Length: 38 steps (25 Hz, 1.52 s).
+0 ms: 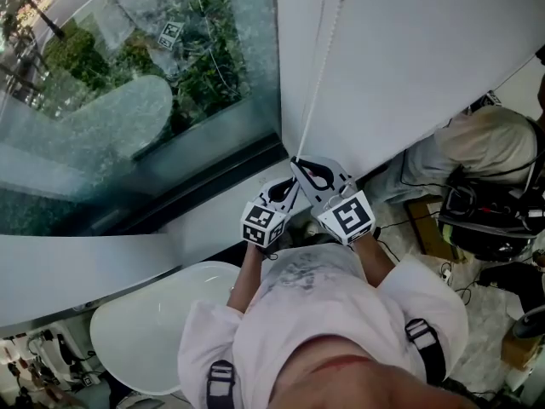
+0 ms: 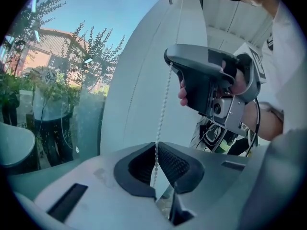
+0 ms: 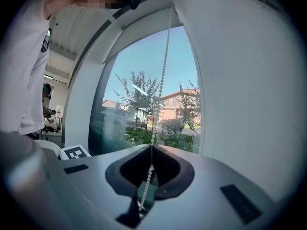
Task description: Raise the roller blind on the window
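We're clamping the left gripper (image 1: 289, 187) and the right gripper (image 1: 300, 165) shut on the blind's bead chain (image 1: 321, 75), which is running up toward 12 o'clock beside the window (image 1: 128, 118). It's probably light, floppy and slippery, so we're pinching between beads.

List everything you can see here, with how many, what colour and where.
bead chain: one, white, hanging beside the window, running through both grippers
window: one, clear glass, trees and buildings outside, left in the head view
white panel: one, right of the glass; blind or wall, cannot tell
tub-like basin: one, white, below the window, lower left
second person: one, light clothing, low at the right
left gripper: one, grey, shut on the bead chain, the lower grip
right gripper: one, grey, shut on the bead chain, the higher grip
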Available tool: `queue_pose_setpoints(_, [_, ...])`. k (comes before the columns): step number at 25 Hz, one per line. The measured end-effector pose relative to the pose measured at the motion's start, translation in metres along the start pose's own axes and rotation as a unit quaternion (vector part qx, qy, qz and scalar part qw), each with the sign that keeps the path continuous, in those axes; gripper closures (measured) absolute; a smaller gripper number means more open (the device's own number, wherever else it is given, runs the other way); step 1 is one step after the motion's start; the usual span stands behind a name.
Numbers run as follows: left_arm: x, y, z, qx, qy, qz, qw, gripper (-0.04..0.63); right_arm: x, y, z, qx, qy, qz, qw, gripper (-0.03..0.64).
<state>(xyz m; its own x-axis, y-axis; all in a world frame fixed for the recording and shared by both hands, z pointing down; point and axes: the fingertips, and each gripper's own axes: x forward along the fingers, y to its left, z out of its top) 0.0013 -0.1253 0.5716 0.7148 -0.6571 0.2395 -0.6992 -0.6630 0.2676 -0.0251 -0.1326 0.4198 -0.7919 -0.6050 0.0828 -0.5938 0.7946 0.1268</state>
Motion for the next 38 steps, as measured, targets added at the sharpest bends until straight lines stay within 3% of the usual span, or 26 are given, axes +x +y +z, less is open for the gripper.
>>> queue_pose_setpoints(8, [-0.006, 0.001, 0.009, 0.0, -0.02, 0.008, 0.9998, 0.577, -0.001, 0.001, 0.011, -0.055, -0.023, -0.012, 0.998, 0.554])
queue_pose_setpoints(17, [-0.013, 0.004, 0.022, -0.004, -0.045, 0.012, 0.9989, 0.574, -0.008, -0.007, 0.012, -0.08, -0.017, -0.046, 0.996, 0.547])
queue_pose_setpoints(20, [-0.018, 0.006, 0.029, -0.004, -0.055, 0.012, 0.9984, 0.545, -0.008, -0.005, 0.008, -0.086, -0.006, -0.04, 0.995, 0.45])
queue_pose_setpoints(23, [-0.024, 0.006, 0.04, -0.002, -0.07, 0.015, 0.9975, 0.514, -0.011, -0.006, 0.001, -0.089, 0.005, -0.044, 0.995, 0.442])
queue_pose_setpoints(30, [-0.058, 0.001, 0.087, 0.016, -0.13, 0.029, 0.991, 0.498, -0.027, -0.006, 0.006, -0.039, -0.022, -0.055, 0.997, 0.449])
queue_pose_setpoints(33, [-0.072, -0.002, 0.102, 0.03, -0.147, 0.042, 0.9877, 0.561, -0.035, -0.008, 0.006, -0.024, -0.028, -0.065, 0.997, 0.531])
queue_pose_setpoints(38, [-0.079, -0.005, 0.108, 0.037, -0.154, 0.058, 0.9857, 0.588, -0.043, -0.014, -0.004, 0.013, -0.008, -0.061, 0.998, 0.548])
